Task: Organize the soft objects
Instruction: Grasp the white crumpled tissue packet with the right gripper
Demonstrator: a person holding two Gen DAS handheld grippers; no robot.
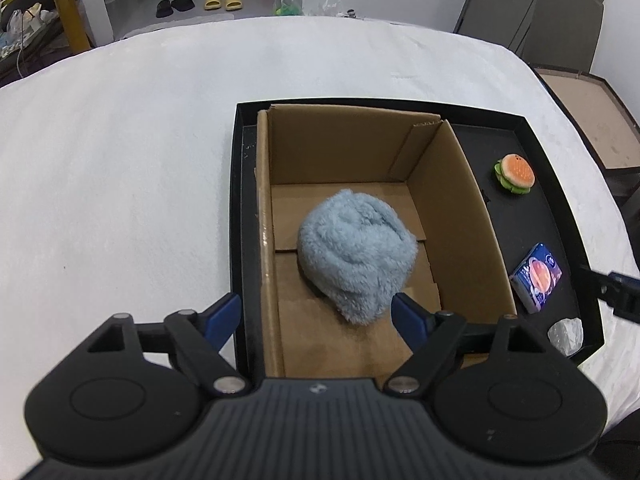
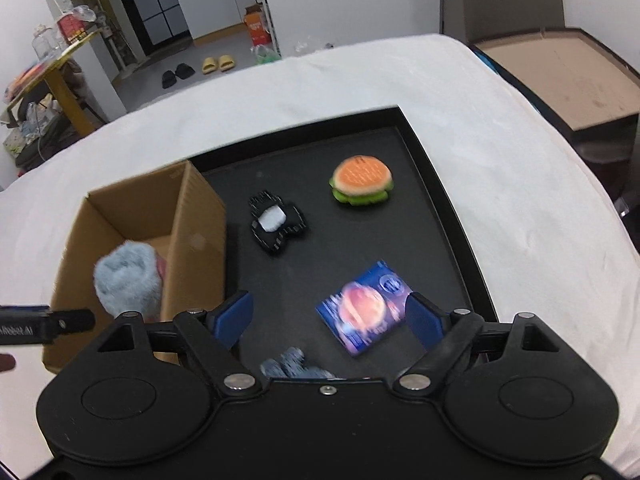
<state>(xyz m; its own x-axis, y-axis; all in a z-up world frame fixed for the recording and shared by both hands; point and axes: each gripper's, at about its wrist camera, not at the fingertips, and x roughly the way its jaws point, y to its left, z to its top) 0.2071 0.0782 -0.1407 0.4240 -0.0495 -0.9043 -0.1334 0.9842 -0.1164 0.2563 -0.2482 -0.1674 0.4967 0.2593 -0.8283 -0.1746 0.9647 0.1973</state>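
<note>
Both claws spread wide, holding nothing. Left claw [image 1: 316, 314] hangs over the near end of the cardboard box [image 1: 452, 216]; right claw [image 2: 329, 318] hangs over the black tray [image 2: 440, 184].

Blue fluffy towel [image 1: 356, 256] is balled up on the box floor, just ahead of the left claw, between its finger lines. Right wrist view hints at something pink behind it, too blurred to call.

Still on the tray: burger plush [image 2: 362, 180] far side, black-and-white soft toy [image 2: 276, 222] beside the box wall, blue packet [image 2: 366, 308] lying just inside the right claw's right finger, grey fuzzy thing [image 2: 296, 366] right under the claw base.

Risks:
- Right claw closing here likely catches the packet, which looks stiff, not soft. Wrong item goes in the box.
- Grey fuzzy thing sits too close under the base; fingers may overshoot it.
- Box is light and loose in the tray; a knock from either claw could shift or tip it.
- Both claws working the box at once could collide.
</note>
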